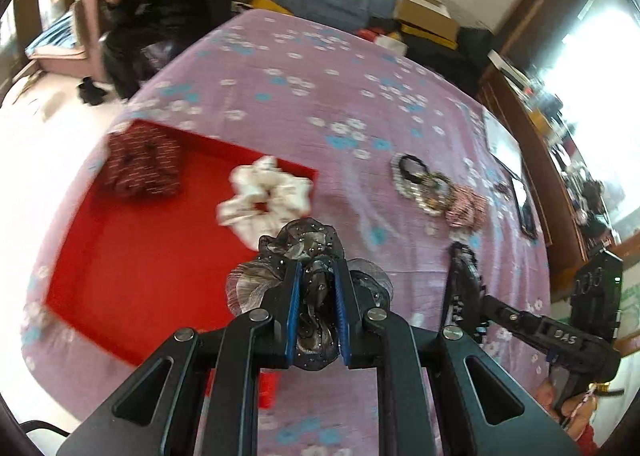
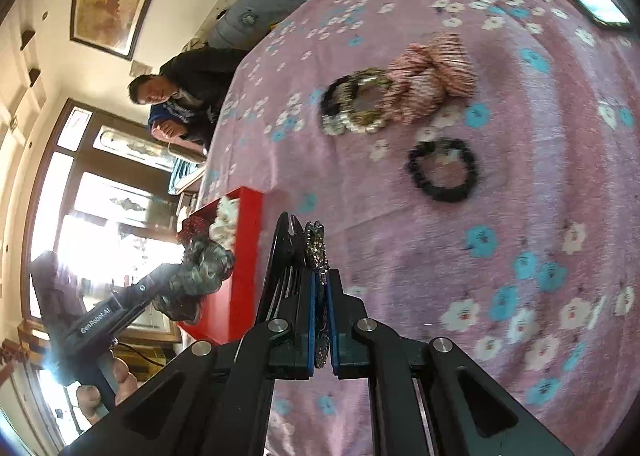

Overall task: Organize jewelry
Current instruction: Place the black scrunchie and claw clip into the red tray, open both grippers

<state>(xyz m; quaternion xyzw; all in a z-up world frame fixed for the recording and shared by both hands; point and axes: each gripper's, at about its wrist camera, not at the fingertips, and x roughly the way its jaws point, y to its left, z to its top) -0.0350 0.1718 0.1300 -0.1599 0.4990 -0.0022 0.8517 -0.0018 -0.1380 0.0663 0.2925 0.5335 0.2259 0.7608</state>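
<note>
Left gripper (image 1: 316,276): jaws clamped on a sheer grey-brown sequinned fabric scrunchie (image 1: 304,244), held above the near corner of the tray.
Right gripper (image 2: 320,292): blue pads pressed together on a thin sparkly rhinestone hair clip (image 2: 316,244), possibly with a black comb part beside it; blur hides detail.
Shallow red tray (image 1: 132,276): holds a dark red patterned scrunchie (image 1: 140,164) and a white fabric scrunchie (image 1: 264,196).
Pink floral bedspread (image 2: 440,256): bears a black beaded bracelet (image 2: 442,170), gold and silver beaded bracelets (image 2: 356,104) and a pink striped scrunchie (image 2: 432,72).
</note>
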